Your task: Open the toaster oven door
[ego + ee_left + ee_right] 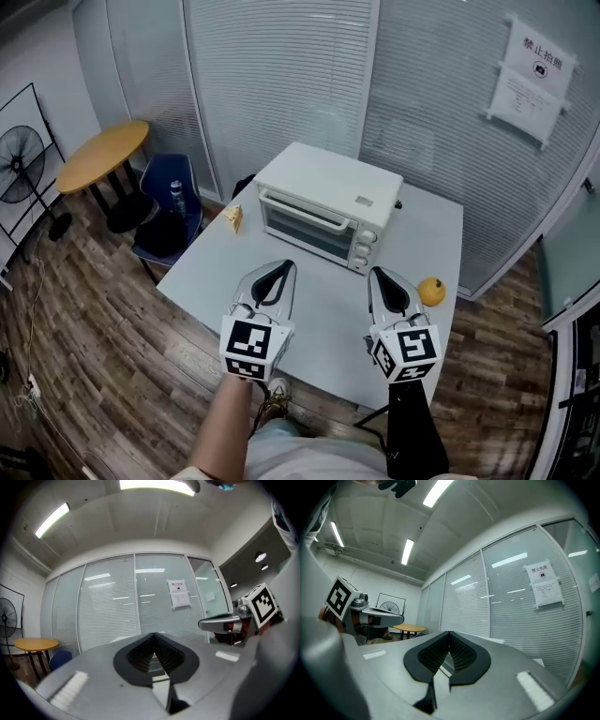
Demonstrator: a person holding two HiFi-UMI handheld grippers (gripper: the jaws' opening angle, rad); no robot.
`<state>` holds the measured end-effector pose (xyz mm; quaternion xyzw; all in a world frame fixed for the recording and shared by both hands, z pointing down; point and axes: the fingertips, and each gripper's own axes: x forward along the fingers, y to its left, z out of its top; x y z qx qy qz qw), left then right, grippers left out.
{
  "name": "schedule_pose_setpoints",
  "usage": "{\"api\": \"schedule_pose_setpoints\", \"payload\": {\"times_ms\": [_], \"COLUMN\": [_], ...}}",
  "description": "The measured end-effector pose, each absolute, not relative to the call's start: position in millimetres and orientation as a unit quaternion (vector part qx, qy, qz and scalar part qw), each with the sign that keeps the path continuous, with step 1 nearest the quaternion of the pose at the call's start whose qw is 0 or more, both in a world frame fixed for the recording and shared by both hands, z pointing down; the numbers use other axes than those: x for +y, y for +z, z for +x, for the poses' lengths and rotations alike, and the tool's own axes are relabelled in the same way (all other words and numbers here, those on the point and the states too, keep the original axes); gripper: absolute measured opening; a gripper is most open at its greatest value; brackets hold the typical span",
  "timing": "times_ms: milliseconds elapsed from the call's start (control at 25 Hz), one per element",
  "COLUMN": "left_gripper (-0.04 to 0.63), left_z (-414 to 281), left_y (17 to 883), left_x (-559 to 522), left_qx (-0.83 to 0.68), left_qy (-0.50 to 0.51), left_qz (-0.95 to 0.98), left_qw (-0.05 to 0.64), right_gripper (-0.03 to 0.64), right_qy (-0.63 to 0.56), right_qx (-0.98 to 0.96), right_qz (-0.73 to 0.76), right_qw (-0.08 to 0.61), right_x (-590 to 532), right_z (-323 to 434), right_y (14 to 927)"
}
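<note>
Though left gripper (285,266), right gripper (375,273) fingers together, empty — toaster oven (326,185) crosswise, door (302,225) toward them.

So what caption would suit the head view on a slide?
Left gripper and right gripper, both shut, hover before a closed white toaster oven on a grey table.

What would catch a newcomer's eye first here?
The boxy white toaster oven, door closed, sits far back on the pale grey square table. Nearer, the left gripper and right gripper hover side by side, jaws together, empty; a small orange-yellow round object lies beside the right one.
</note>
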<state>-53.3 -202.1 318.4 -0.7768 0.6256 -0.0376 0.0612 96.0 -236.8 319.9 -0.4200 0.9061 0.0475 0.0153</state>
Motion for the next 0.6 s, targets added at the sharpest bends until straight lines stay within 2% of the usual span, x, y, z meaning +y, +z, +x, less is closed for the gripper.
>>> {"api": "schedule_pose_setpoints", "payload": {"times_ms": [480,600], "left_gripper": [0.06,0.06], "left_z": [-122,-129], "left_y": [338,350], "left_x": [-327,-351], "left_qx": [0.556,0.535], "left_qy": [-0.051,-0.058], "left_qz": [-0.828,-0.842], "left_qw": [0.041,0.035], "right_gripper": [0.009,0.041], "right_qy": [0.03,0.02], "right_qx": [0.881,0.877], "right_qz": [-0.472,-0.479], "right_qw": [-0.019,-0.033], "right_x": [-343,-363], "right_z": [10,-5], "right_y": [338,350]}}
